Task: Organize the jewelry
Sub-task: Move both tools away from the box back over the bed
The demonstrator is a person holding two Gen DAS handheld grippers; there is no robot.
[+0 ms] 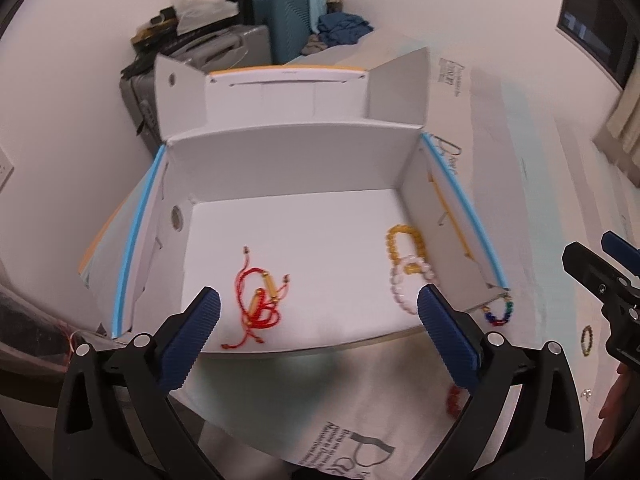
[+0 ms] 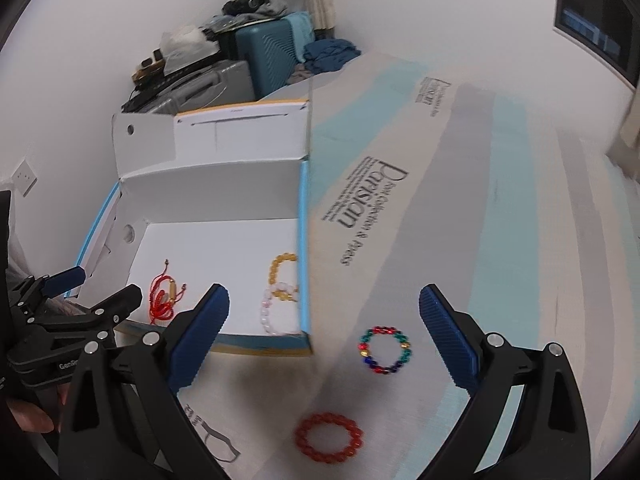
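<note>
We see a bed covered by a striped sheet (image 2: 500, 200) printed with lettering. Directly on it sit an open white box (image 2: 224, 184), a multicoloured bead bracelet (image 2: 385, 349) just beside the box's corner, and a red bead bracelet (image 2: 329, 437) nearer us.

The open white cardboard box (image 1: 288, 160) at the frame's centre looks matt and smooth. In it lie a red woven-cord bracelet (image 1: 256, 300) with shiny gold tubes and glossy amber and pale pink beads (image 1: 404, 264). Lower right, glossy multicoloured beads (image 2: 385, 349) rest on matt printed cloth (image 2: 500, 220). The ribbed blue pads (image 1: 194, 338) look rubbery on matt black plastic.
</note>
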